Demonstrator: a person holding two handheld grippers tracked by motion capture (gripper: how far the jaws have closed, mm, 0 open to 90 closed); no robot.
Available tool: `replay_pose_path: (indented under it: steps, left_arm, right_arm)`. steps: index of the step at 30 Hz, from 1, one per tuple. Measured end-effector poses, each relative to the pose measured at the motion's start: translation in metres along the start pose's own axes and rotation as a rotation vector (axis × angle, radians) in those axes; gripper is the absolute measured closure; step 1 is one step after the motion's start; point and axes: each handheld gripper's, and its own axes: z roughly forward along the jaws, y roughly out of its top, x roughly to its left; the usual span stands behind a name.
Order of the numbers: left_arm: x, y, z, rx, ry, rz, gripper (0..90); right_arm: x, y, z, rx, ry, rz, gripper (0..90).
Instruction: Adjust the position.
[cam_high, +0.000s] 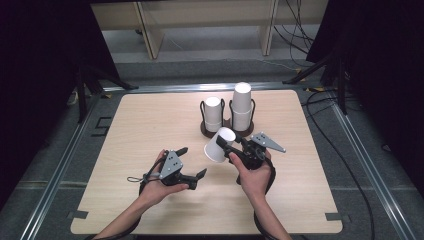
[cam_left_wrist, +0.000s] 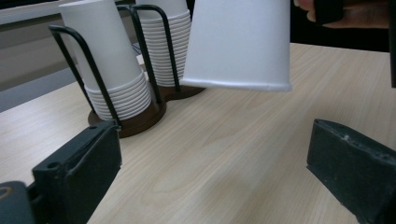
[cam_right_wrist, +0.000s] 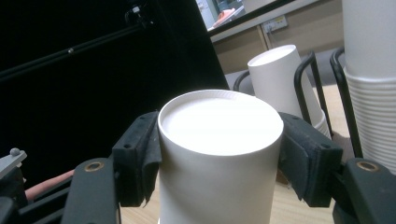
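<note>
- Right now the worktop (cam_high: 150, 200), pale wood, carries a dark twin-ring cup holder (cam_high: 227, 129) near its far edge, centre-right.
- Tall stack of white cups (cam_high: 242, 107) sits in the holder's right ring; shorter stack (cam_high: 213, 114) in the left ring, both upside down.
- Right tongs (cam_high: 223, 145) clamp a single paper cup (cam_high: 218, 144) by its sides, bottom end up, tilted, lifted off the worktop just in front of the holder; the right gripper view shows both pads pressed on the cup wall (cam_right_wrist: 219, 163).
- Left tongs (cam_high: 192, 162) stand wide with nothing between them, low over the worktop, left of the cup and aimed towards it; in the left gripper view the cup's rim (cam_left_wrist: 236, 85) hangs between and beyond the jaws.
- Risk: thin cup wall could dent or fold if the right pads squeeze harder.
- Risk: cup could slip or rotate, since the grip is on smooth tapered sides and the cup is tilted.
- Risk: left tongs closing on the rim off-centre could crush it or knock the cup out of the right grip.
- Risk: a swing back towards the holder could clip the tall stack and topple it.
</note>
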Motion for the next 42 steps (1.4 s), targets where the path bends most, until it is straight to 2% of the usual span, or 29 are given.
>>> replay_pose_path:
  steps: [1, 3, 4, 9, 10, 11, 12, 15, 17, 18, 20, 21, 24, 26, 28, 29, 33, 35, 36, 37, 38, 39, 40, 42]
  left_arm:
    - [-0.001, 0.001, 0.002, -0.002, -0.005, 0.002, 2.5]
    - [-0.004, 0.002, 0.004, 0.001, -0.013, 0.005, 2.5]
    - [-0.005, 0.002, 0.005, -0.003, -0.017, 0.009, 2.5]
    - [-0.009, 0.002, 0.01, 0.002, -0.034, 0.016, 2.6]
    - [-0.009, 0.002, 0.012, -0.01, -0.035, 0.014, 2.6]
    - [-0.01, 0.002, 0.012, 0.002, -0.035, 0.018, 2.6]
    - [-0.01, 0.001, 0.014, -0.008, -0.039, 0.017, 2.6]
    - [-0.011, 0.001, 0.016, 0.002, -0.041, 0.02, 2.6]
    - [-0.012, 0.001, 0.018, -0.002, -0.043, 0.027, 2.5]
    - [-0.012, 0.001, 0.02, -0.011, -0.043, 0.025, 2.5]
    - [-0.012, 0.001, 0.021, 0.004, -0.04, 0.032, 2.5]
    - [-0.012, 0.002, 0.023, -0.002, -0.042, 0.031, 2.5]
    - [-0.014, 0.002, 0.026, -0.004, -0.041, 0.036, 2.4]
    - [-0.014, 0.002, 0.028, -0.003, -0.046, 0.045, 2.3]
    - [-0.015, 0.001, 0.031, -0.016, -0.048, 0.04, 2.3]
    - [-0.015, 0.002, 0.031, -0.003, -0.047, 0.046, 2.3]
    - [-0.016, 0.003, 0.035, -0.024, -0.047, 0.047, 2.3]
    - [-0.016, 0.004, 0.035, -0.022, -0.044, 0.053, 2.2]
    - [-0.016, 0.004, 0.036, -0.028, -0.045, 0.058, 2.3]
    - [-0.016, 0.004, 0.037, -0.031, -0.045, 0.061, 2.3]
    - [-0.016, 0.003, 0.038, -0.038, -0.046, 0.064, 2.5]
    - [-0.016, 0.003, 0.039, -0.049, -0.046, 0.063, 2.7]
    - [-0.016, 0.003, 0.039, -0.047, -0.043, 0.066, 2.9]
    - [-0.016, 0.002, 0.04, -0.051, -0.051, 0.068, 2.8]
  right_arm:
    - [-0.002, -0.001, 0.0, -0.003, 0.001, -0.011, 34.5]
    - [-0.003, -0.001, -0.001, 0.0, -0.003, 0.003, 34.6]
    - [-0.003, -0.002, -0.002, 0.005, -0.009, 0.026, 34.6]
    - [-0.008, -0.001, -0.004, -0.002, -0.009, 0.036, 34.5]
    - [-0.009, -0.001, -0.005, -0.003, -0.008, 0.042, 34.5]
    - [-0.009, -0.001, -0.005, -0.002, -0.012, 0.047, 34.5]
    - [-0.009, -0.001, -0.005, 0.001, -0.011, 0.067, 34.5]
    - [-0.013, -0.001, -0.005, -0.009, -0.014, 0.062, 34.5]
    - [-0.012, -0.002, -0.005, -0.005, -0.01, 0.095, 34.5]
    - [-0.013, -0.002, -0.005, -0.003, -0.018, 0.086, 34.5]
    - [-0.015, -0.003, -0.004, -0.004, -0.02, 0.088, 34.5]
    - [-0.014, -0.004, -0.004, 0.001, -0.017, 0.117, 34.4]
    - [-0.017, -0.005, -0.004, -0.006, -0.021, 0.11, 34.4]
    - [-0.017, -0.006, -0.005, -0.009, -0.018, 0.131, 34.4]
    - [-0.019, -0.006, -0.005, -0.012, -0.027, 0.128, 34.5]
    - [-0.017, -0.005, -0.006, -0.009, -0.022, 0.141, 34.4]
    - [-0.018, -0.005, -0.006, -0.009, -0.015, 0.149, 34.5]
    - [-0.018, -0.005, -0.007, -0.003, -0.013, 0.185, 34.5]
    - [-0.02, -0.006, -0.007, -0.004, -0.025, 0.176, 34.5]
    - [-0.02, -0.006, -0.008, -0.002, -0.03, 0.194, 34.5]
    - [-0.021, -0.006, -0.009, -0.006, -0.016, 0.202, 34.5]
    - [-0.022, -0.005, -0.009, 0.002, -0.03, 0.233, 34.5]
    - [-0.024, -0.005, -0.01, -0.004, -0.03, 0.224, 34.5]
    - [-0.027, -0.005, -0.01, -0.003, -0.039, 0.258, 34.5]
